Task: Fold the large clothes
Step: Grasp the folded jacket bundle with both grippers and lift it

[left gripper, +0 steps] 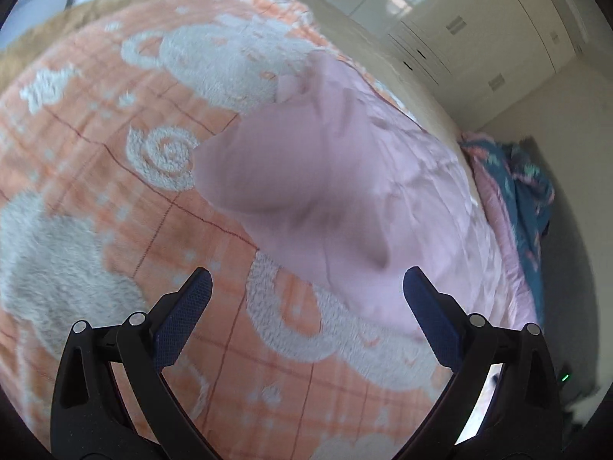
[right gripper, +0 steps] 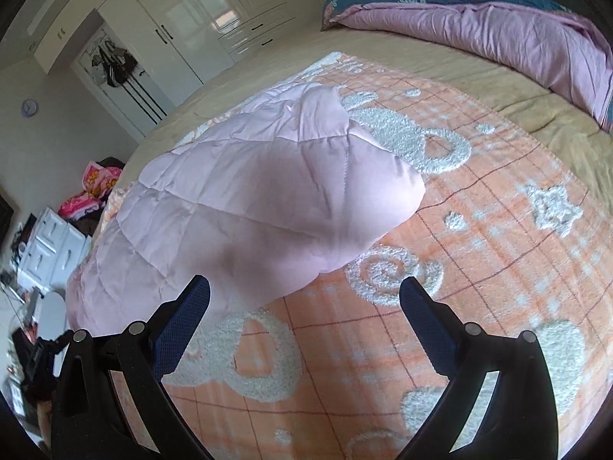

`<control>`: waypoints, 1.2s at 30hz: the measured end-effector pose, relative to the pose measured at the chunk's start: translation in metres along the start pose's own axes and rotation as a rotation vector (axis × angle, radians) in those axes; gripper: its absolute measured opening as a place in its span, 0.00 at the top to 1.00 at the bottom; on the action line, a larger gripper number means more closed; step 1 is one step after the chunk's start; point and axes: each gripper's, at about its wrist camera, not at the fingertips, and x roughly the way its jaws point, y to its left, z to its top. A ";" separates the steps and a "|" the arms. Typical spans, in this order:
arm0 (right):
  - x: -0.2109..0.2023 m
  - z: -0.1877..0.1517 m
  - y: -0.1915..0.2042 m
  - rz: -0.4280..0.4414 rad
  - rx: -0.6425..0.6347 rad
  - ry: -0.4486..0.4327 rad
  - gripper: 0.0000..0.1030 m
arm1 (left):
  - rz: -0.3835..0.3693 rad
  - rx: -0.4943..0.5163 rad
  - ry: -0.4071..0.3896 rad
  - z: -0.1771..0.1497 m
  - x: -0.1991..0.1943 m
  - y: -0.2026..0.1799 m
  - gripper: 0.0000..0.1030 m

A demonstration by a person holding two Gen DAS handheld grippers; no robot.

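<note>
Risk: the puffy pink jacket [right gripper: 245, 199], bunched on the orange blanket [right gripper: 479, 230], may spring apart or slide when pinched, since its padding resists creasing. It lies ahead of both tools, untouched. Left gripper [left gripper: 306, 287] and right gripper [right gripper: 304, 287] are spread wide, holding nothing.

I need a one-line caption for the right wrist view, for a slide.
Right claw, open, above a pink quilted garment lying bunched on an orange patterned blanket.
</note>
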 end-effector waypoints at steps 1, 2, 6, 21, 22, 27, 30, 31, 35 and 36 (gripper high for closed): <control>0.009 0.004 -0.004 0.016 0.036 0.015 0.04 | -0.022 -0.052 0.005 0.005 0.007 0.006 0.09; 0.015 0.007 -0.007 0.032 0.058 0.020 0.04 | -0.030 -0.078 0.001 0.008 0.012 0.010 0.09; 0.040 0.017 -0.013 0.047 0.109 0.026 0.04 | -0.074 -0.146 -0.008 0.019 0.033 0.017 0.09; 0.094 0.036 -0.013 0.138 0.162 -0.007 0.04 | -0.091 -0.154 -0.055 0.029 0.074 0.007 0.08; 0.094 0.037 -0.012 0.139 0.156 -0.015 0.04 | -0.087 -0.149 -0.058 0.029 0.075 0.007 0.08; 0.095 0.041 -0.009 0.163 0.126 -0.025 0.17 | -0.060 -0.112 -0.088 0.029 0.072 -0.001 0.20; 0.089 0.042 -0.001 0.163 0.062 -0.044 0.31 | -0.039 -0.066 -0.113 0.028 0.066 -0.011 0.33; 0.088 0.043 0.002 0.168 0.042 -0.051 0.37 | -0.032 -0.047 -0.122 0.028 0.064 -0.015 0.39; 0.081 0.045 0.013 0.172 -0.047 -0.093 0.52 | 0.011 0.050 -0.171 0.028 0.055 -0.037 0.57; 0.078 0.044 0.015 0.161 -0.070 -0.101 0.55 | 0.025 0.080 -0.187 0.027 0.052 -0.043 0.60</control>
